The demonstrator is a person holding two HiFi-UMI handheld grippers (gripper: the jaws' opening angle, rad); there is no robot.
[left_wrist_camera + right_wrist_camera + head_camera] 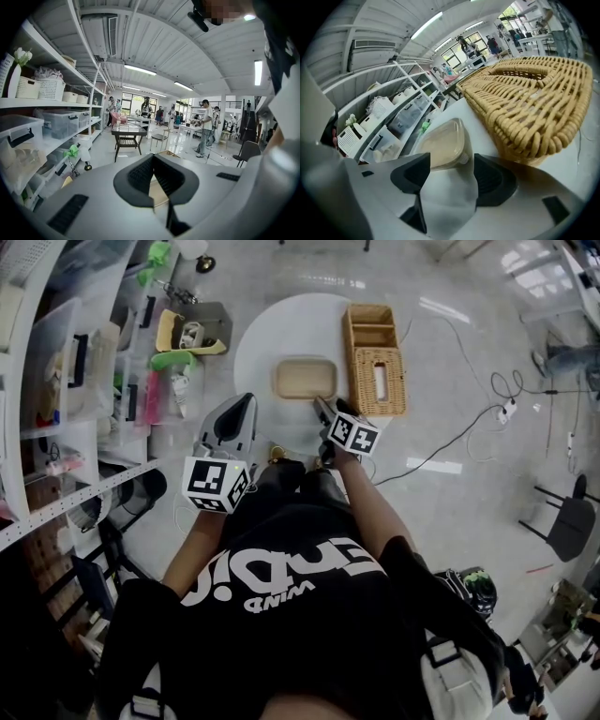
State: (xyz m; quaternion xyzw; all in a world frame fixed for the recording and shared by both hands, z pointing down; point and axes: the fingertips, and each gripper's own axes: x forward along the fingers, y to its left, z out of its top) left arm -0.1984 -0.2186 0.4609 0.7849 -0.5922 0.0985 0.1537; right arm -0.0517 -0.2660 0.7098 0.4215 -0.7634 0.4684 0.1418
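A round white table [272,334] carries a shallow beige lidded container [305,378] and a woven wicker basket [375,357] to its right. My right gripper [322,406] hovers at the table's near edge, just short of the container. It is open, and between its jaws in the right gripper view [449,164] I see bare table and the container [443,145]. The basket [529,103] fills that view's right side. My left gripper [247,399] is off the table's left edge, raised. Its jaw tips [153,158] touch with nothing held.
Shelving with clear plastic bins [75,362] lines the left side, with bags and small items on the floor [187,334] beside it. Cables and a power strip [506,409] lie on the floor at right, near a dark chair [572,521]. People stand far off by a dark low table [127,136].
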